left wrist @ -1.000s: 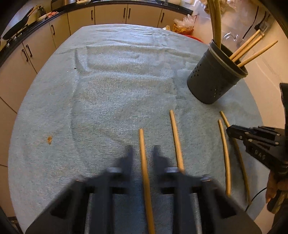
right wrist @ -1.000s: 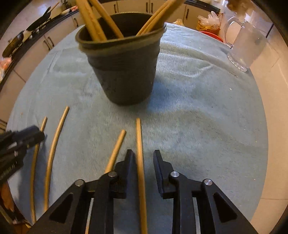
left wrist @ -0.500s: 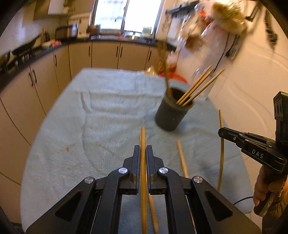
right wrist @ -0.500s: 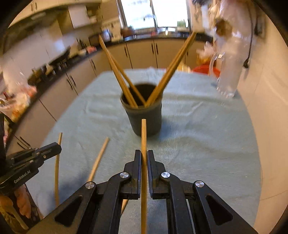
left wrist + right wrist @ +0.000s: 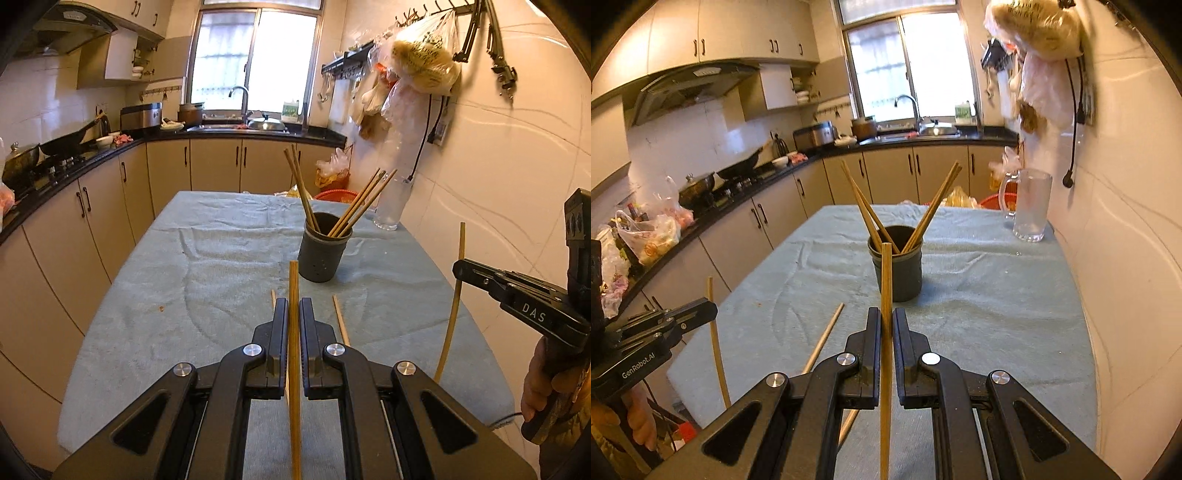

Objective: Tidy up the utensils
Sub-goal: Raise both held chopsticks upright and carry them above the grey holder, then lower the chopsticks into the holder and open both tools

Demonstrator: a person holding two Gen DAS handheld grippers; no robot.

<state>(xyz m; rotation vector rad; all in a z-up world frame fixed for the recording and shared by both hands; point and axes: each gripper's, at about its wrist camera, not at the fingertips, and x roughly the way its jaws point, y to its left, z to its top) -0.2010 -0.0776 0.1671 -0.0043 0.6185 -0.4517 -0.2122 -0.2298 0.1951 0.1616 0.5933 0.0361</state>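
both tongs pinch a chopstick (image 5: pixel 293 332) lengthwise; the holder (image 5: pixel 897 267) stands dead ahead of the right gripper (image 5: pixel 886 325) (nearer), right of the left gripper (image 5: pixel 293 314).

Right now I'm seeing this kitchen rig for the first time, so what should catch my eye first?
Each gripper is shut on one chopstick held up off the towel: the left gripper and the right gripper. Ahead, mid-table, a dark holder already has chopsticks fanned out of it. Two more chopsticks lie on the towel.
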